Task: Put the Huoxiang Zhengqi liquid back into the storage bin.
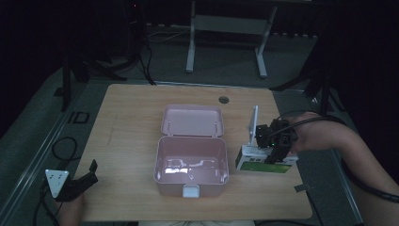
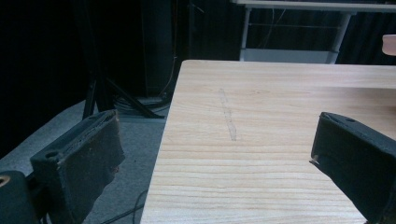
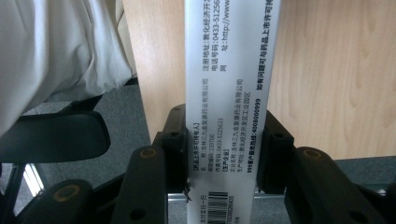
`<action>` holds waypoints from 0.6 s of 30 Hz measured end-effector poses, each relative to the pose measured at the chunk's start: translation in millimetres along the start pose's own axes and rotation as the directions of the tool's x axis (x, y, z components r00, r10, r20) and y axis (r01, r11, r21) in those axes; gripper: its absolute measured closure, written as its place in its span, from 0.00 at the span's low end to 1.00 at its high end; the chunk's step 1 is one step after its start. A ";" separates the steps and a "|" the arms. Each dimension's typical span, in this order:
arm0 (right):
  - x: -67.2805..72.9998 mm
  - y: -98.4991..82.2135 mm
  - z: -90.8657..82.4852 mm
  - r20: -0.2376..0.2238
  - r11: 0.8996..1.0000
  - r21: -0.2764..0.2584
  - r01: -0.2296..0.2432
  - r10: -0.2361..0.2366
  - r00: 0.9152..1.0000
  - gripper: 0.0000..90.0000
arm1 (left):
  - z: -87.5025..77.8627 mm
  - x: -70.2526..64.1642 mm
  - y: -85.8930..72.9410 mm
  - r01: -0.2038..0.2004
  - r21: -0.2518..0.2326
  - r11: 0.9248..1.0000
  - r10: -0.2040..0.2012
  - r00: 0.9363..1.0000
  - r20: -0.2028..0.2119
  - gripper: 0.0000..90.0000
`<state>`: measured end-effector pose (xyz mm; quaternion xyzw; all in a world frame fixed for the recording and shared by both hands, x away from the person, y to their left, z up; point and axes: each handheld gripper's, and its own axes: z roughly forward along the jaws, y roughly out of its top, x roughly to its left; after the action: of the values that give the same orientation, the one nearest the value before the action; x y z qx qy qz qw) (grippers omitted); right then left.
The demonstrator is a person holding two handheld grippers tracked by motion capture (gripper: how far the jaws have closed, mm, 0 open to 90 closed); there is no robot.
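Note:
A pink plastic box (image 1: 190,176) stands open in the middle of the wooden table (image 1: 131,122), its lid (image 1: 192,121) laid back and its inside bare. Right of it my right gripper (image 1: 275,157) points down and is shut on a white and green carton (image 1: 256,165), just above the table near the right edge. In the right gripper view the carton's white printed side (image 3: 229,93) runs up between the two black jaws of the right gripper (image 3: 224,140), which press on both its flanks. My left gripper (image 1: 90,173) rests at the table's front left corner, and its view shows the left gripper (image 2: 215,135) open over bare wood.
A round cable hole (image 1: 223,100) sits in the table's far edge. Past the table's near edge, the right gripper view shows white cloth (image 3: 56,51) and a black chair arm (image 3: 51,135). A white desk frame (image 1: 226,28) stands on the floor beyond.

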<state>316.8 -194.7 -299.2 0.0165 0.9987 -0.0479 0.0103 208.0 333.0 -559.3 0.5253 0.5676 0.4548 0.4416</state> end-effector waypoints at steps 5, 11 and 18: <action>-1.2 12.8 -6.1 0.002 0.999 -0.031 0.013 -0.013 1.000 0.69 | -0.2 0.2 -0.1 0.003 -0.002 1.000 -0.003 1.000 -0.001 0.03; -3.7 33.4 -10.7 -0.004 0.999 -0.023 0.028 -0.028 1.000 0.69 | -0.3 0.1 -0.1 0.000 0.001 1.000 0.000 1.000 0.000 0.03; -5.2 54.3 -14.1 -0.002 0.999 -0.018 0.046 -0.046 0.999 0.69 | -0.1 0.5 -0.1 0.003 0.000 1.000 -0.003 1.000 0.002 0.03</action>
<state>323.6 -139.5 -290.3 -0.0064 0.9992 -0.0391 0.0079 207.8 333.5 -559.4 0.5248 0.5678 0.4538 0.4430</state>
